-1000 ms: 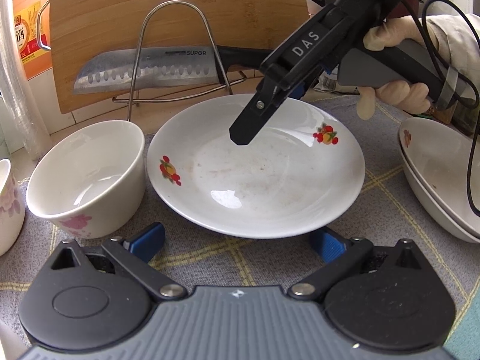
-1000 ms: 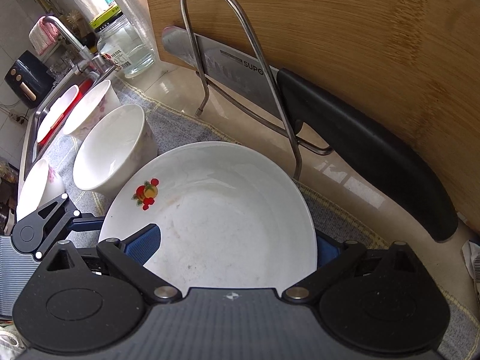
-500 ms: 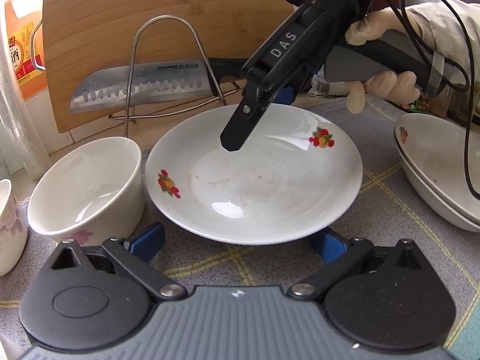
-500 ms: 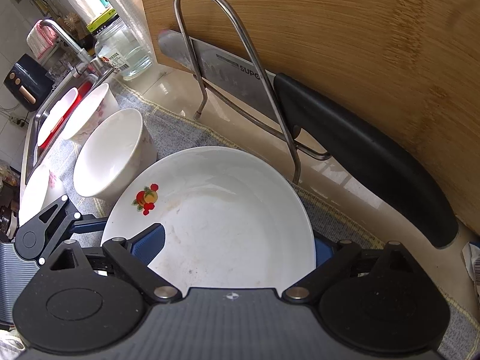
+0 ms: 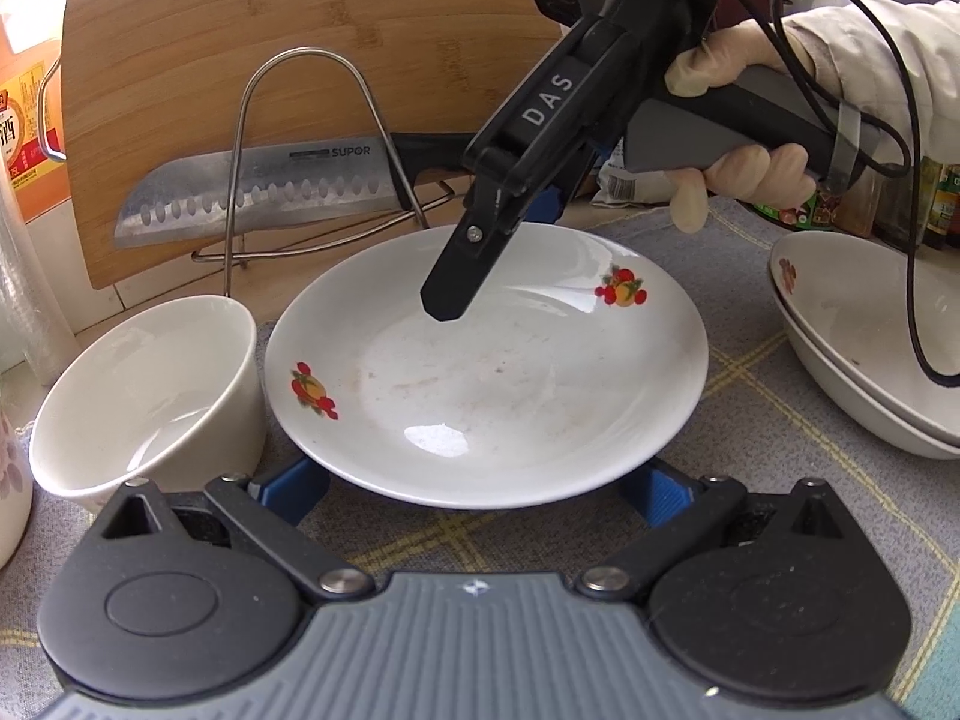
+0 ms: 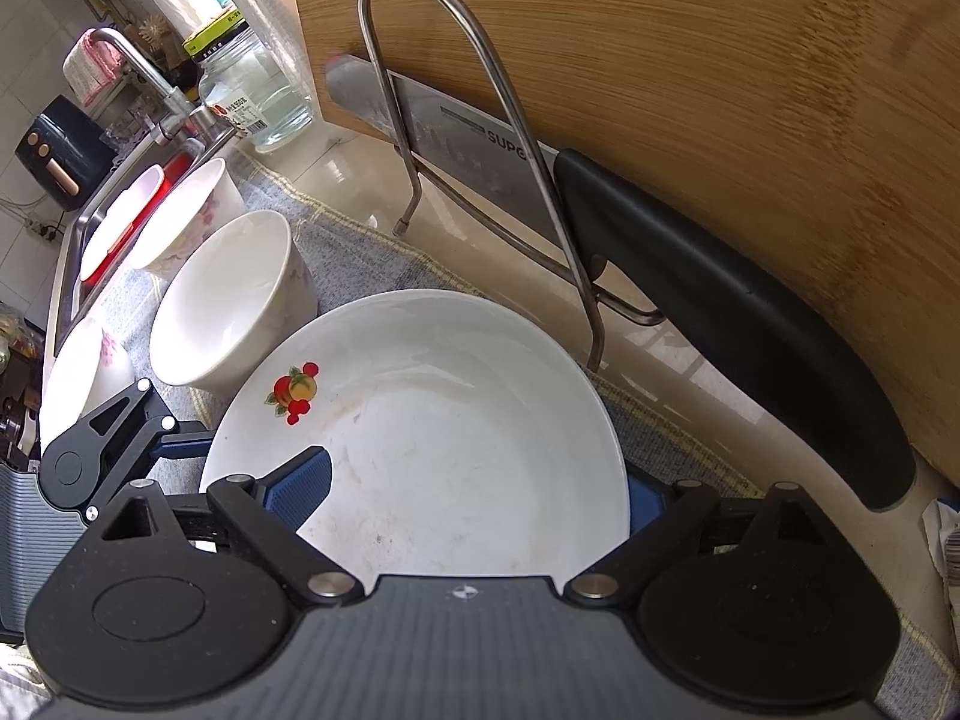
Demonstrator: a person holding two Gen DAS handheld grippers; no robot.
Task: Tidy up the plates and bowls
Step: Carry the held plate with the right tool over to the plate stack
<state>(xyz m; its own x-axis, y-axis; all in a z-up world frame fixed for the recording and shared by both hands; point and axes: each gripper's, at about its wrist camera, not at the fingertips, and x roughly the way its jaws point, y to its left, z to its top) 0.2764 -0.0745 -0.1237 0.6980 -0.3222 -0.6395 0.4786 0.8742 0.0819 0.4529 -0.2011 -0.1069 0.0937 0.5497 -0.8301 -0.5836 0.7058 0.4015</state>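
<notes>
A white plate with fruit prints (image 5: 486, 378) lies on the grey cloth; it also shows in the right wrist view (image 6: 444, 438). My left gripper (image 5: 474, 489) is open, its blue pads low at the plate's near rim, one each side. My right gripper (image 6: 474, 495) is open and straddles the plate's far rim: one pad (image 6: 303, 483) over the inside, the other outside the edge. Its body (image 5: 540, 138) hangs over the plate in the left wrist view. A white bowl (image 5: 150, 390) stands left of the plate. Two stacked plates (image 5: 870, 348) sit at the right.
A wire rack (image 5: 312, 150) holds a cleaver (image 5: 258, 195) in front of a wooden cutting board (image 5: 270, 36) behind the plate. More floral bowls (image 6: 186, 216) and a sink (image 6: 102, 222) lie to the left. A glass jar (image 6: 258, 96) stands by the board.
Both grippers have moved slightly around the plate; the right gripper sits a little lower over the far rim. The plate has not moved.
</notes>
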